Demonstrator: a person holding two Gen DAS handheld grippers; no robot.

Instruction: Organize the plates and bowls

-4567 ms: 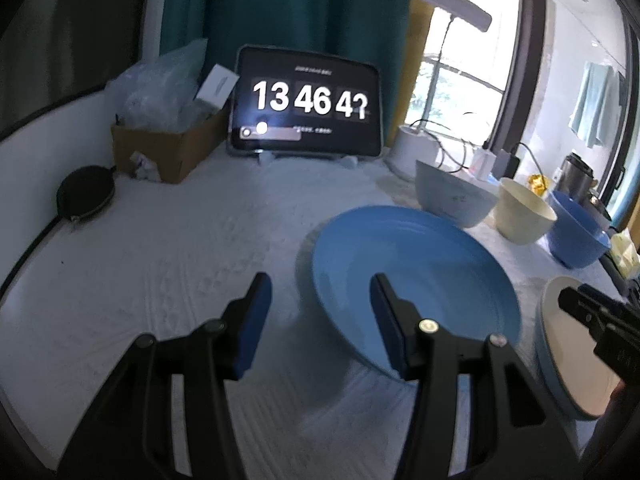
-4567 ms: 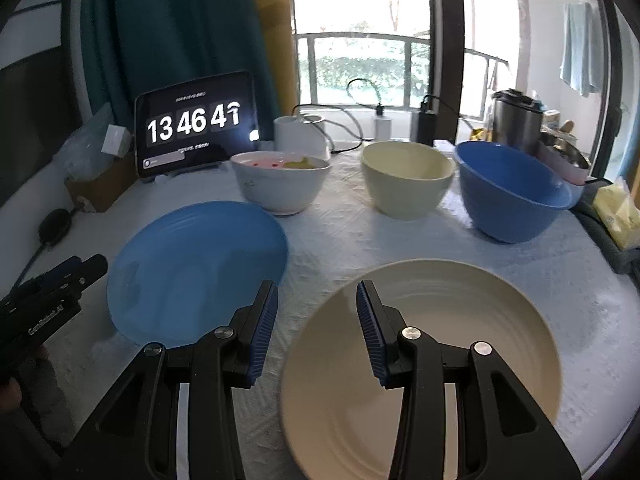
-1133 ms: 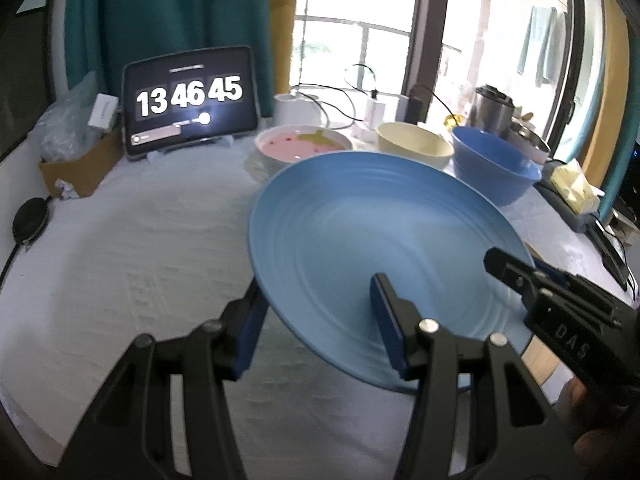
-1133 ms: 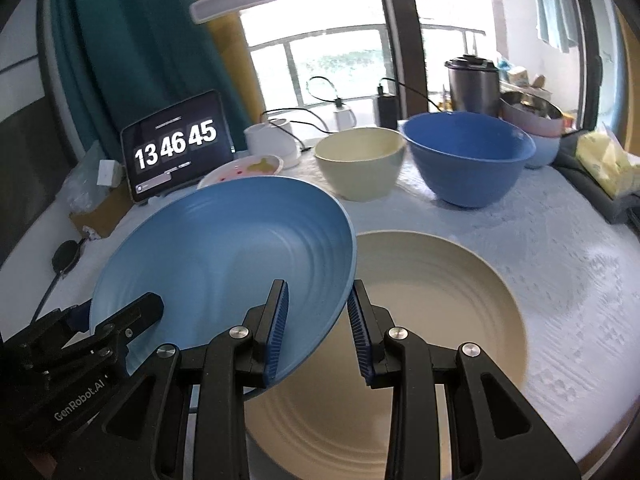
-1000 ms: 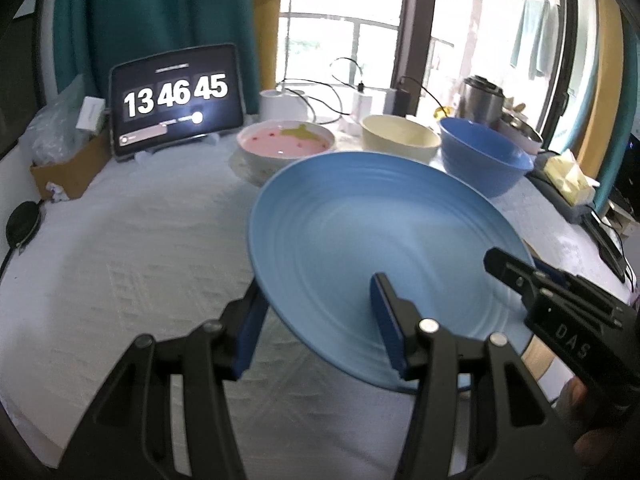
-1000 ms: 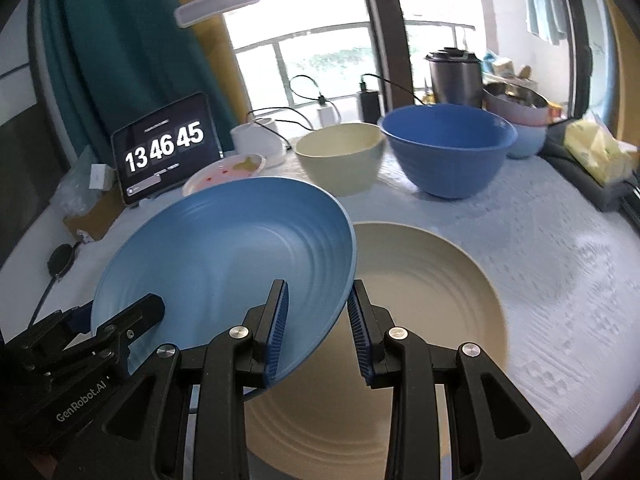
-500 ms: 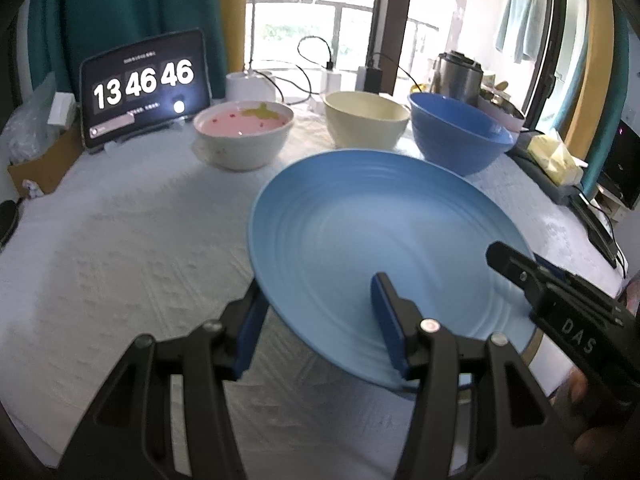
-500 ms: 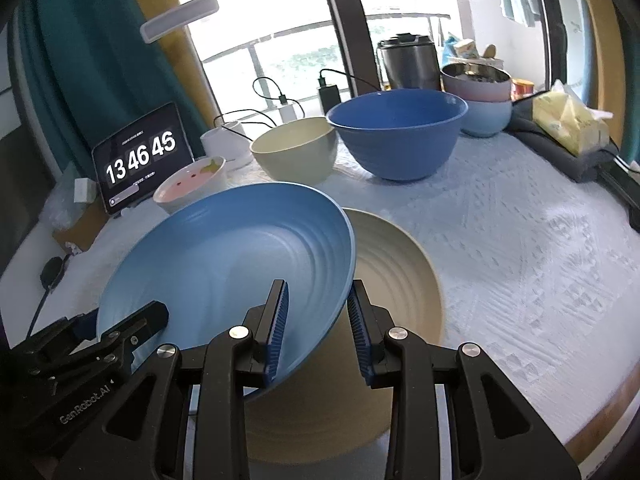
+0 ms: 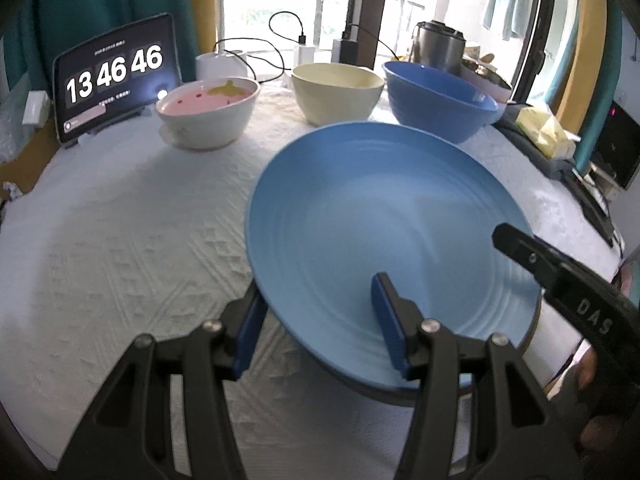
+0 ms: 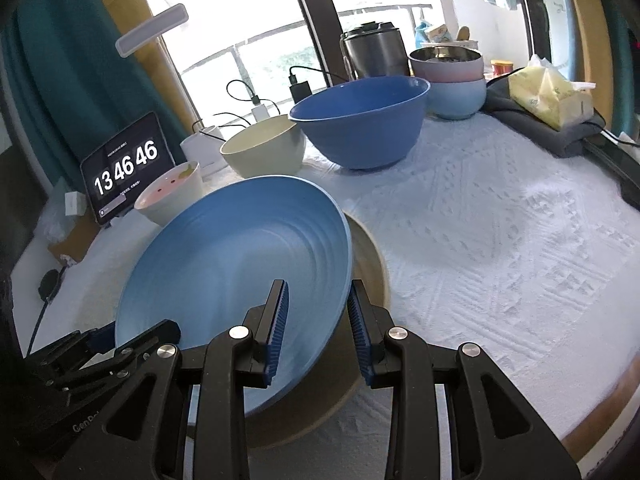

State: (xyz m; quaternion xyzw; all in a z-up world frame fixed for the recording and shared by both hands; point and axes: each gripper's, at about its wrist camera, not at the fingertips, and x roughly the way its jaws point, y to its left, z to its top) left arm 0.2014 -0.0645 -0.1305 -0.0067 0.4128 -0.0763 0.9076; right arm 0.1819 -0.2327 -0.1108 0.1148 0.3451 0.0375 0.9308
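A: Where's the blue plate (image 9: 384, 216)?

B: Carried between both grippers, tilted, over the beige plate (image 10: 370, 256) — only a crescent of the beige one shows past its right edge in the right wrist view, lying on the white tablecloth (image 10: 500, 240).

A: And the left gripper (image 9: 316, 320)?

B: Clamped on the near-left rim of the blue plate, one blue pad under the rim and the other on the inner face.

A: The right gripper (image 10: 318, 320)?

B: Also clenched on the blue plate, at its near-right rim — one pad inside the dish, one outside it.

A: What stands behind?

B: Three bowls in a row: a white bowl (image 9: 208, 114) with a pink inside, a cream bowl (image 9: 336, 92) and a large blue bowl (image 9: 436, 100). Left of them a tablet (image 9: 114, 80) shows a clock, propped upright. At the far right sit stacked small bowls (image 10: 452, 84) and a yellow tissue pack (image 10: 550, 94) on dark cloth
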